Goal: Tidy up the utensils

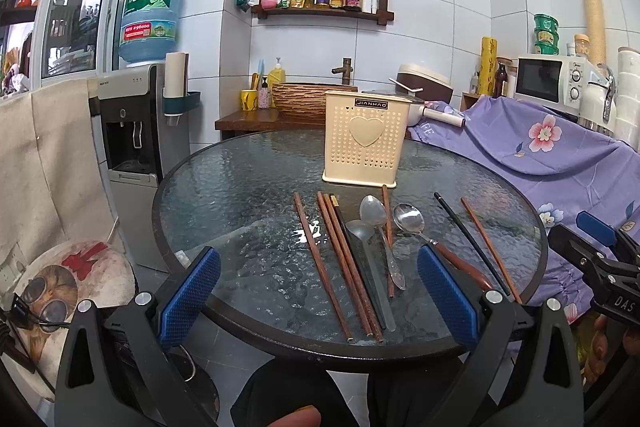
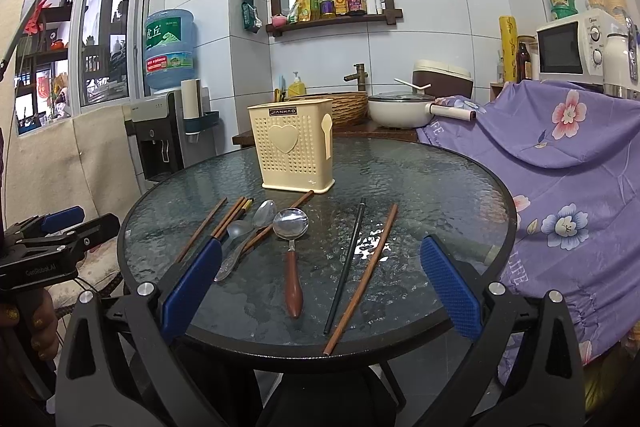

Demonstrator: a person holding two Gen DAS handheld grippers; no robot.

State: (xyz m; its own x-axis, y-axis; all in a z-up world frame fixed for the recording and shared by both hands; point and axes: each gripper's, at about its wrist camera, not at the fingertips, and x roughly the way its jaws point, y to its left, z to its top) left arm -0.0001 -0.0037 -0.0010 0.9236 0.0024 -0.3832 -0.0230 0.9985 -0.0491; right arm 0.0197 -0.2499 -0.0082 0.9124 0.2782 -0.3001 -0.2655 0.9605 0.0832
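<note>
Lying loose across the round, dimpled-glass worktop (image 2: 420, 179): brown wooden chopsticks (image 1: 348, 263), a black chopstick (image 2: 346, 263), a wooden-handled steel spoon (image 2: 291, 239), a plain steel spoon (image 1: 378, 231) and a translucent grey plastic ladle (image 1: 366, 267), all fanning toward 6 o'clock. Standing upright at 12 o'clock, just beyond the utensil tips: a cream perforated plastic utensil holder with a heart on its face (image 1: 366, 143), apparently taking nothing in yet.

Hovering at the near rim, the left hand-held gripper (image 1: 318, 297) and the right hand-held gripper (image 2: 320, 289), both spread wide and gripping nothing.

Risking a slip on the slick glass, with thin chopsticks rolling or sliding off the 6 o'clock edge under a shallow pinch. Risking a double pick-up too, the spoons, ladle and chopsticks overlapping near the centre. Possibly tipping the light holder with a hard push.

Hiding its inner compartments, the holder; blurring into the glass, the ladle's handle.
</note>
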